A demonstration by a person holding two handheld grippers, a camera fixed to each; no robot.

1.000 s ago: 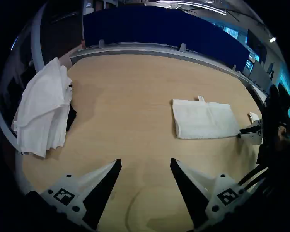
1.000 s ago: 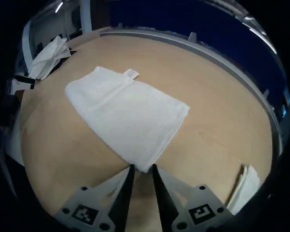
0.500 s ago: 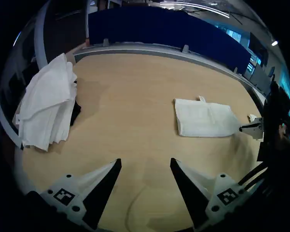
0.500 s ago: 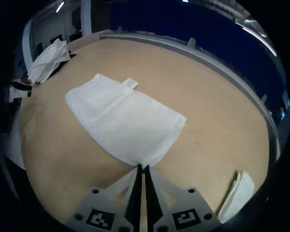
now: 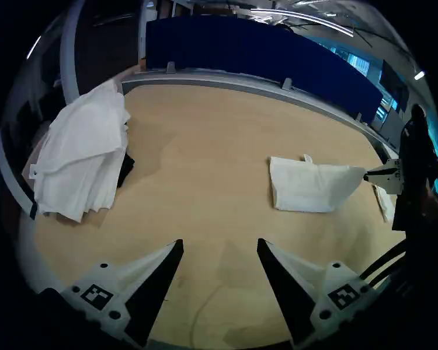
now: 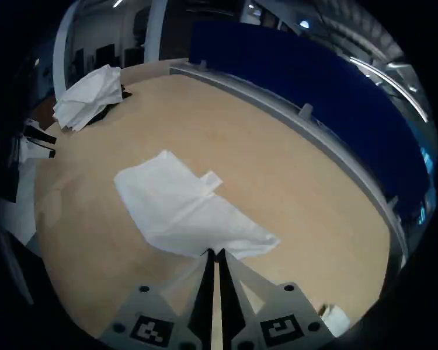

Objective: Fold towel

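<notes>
Right gripper (image 6: pixel 214 253): jaws, apart one second before, now clenched on near corner of towel (image 6: pixel 178 210). Corner lifted off table (image 6: pixel 312 192); rest lay flat, mid-table. Fold probably started. Left gripper (image 5: pixel 219 241) stayed spread, empty. Far: towel pile (image 6: pixel 87 96) untouched.

We see a white towel (image 6: pixel 178 213) on the pale wood tabletop (image 6: pixel 266 169), a deep blue partition (image 6: pixel 312 76) behind.

Soft cloth towel (image 6: pixel 178 210) on smooth wood table (image 6: pixel 277 151)
</notes>
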